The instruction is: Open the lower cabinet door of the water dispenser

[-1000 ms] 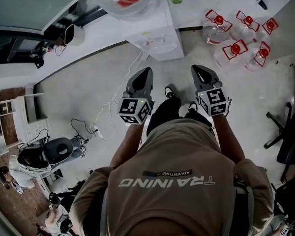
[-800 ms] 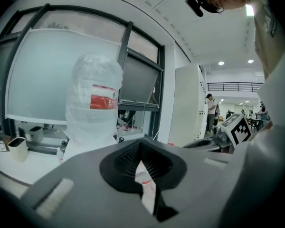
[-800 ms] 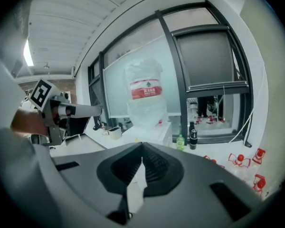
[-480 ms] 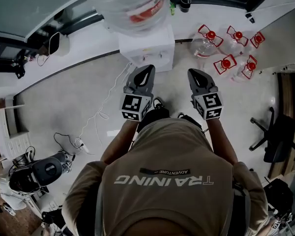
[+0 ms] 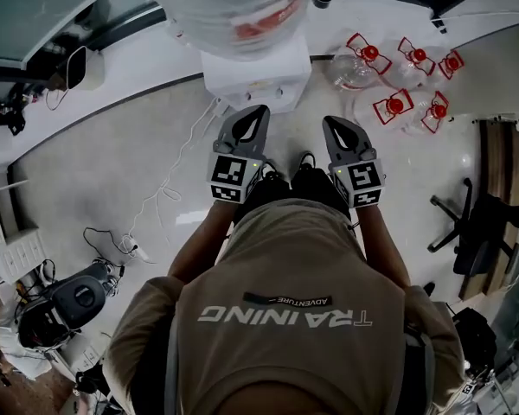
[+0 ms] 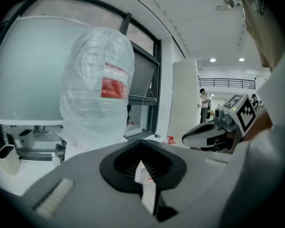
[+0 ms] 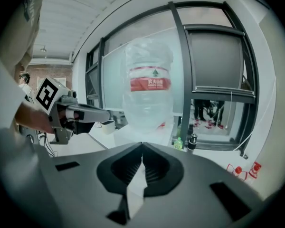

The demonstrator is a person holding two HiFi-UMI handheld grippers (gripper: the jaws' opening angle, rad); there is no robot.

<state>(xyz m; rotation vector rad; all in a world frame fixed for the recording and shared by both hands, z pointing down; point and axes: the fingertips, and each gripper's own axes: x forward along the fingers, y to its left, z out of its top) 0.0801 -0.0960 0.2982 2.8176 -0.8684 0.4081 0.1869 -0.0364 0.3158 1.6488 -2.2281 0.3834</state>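
White water dispenser under clear red-labelled bottle, left gripper and right gripper clenched empty near it

- The head view looks steeply down from above the person's shoulders onto the floor. The left gripper and right gripper sit mid-frame, and the water dispenser is at the top edge.
- The left gripper view rides behind its own jaws. It faces roughly level, close to the bagged bottle, with the right gripper at its right edge.
- The right gripper view sits alongside, facing the same bottle, with the left gripper at its left edge.
- All three views share the bottle.
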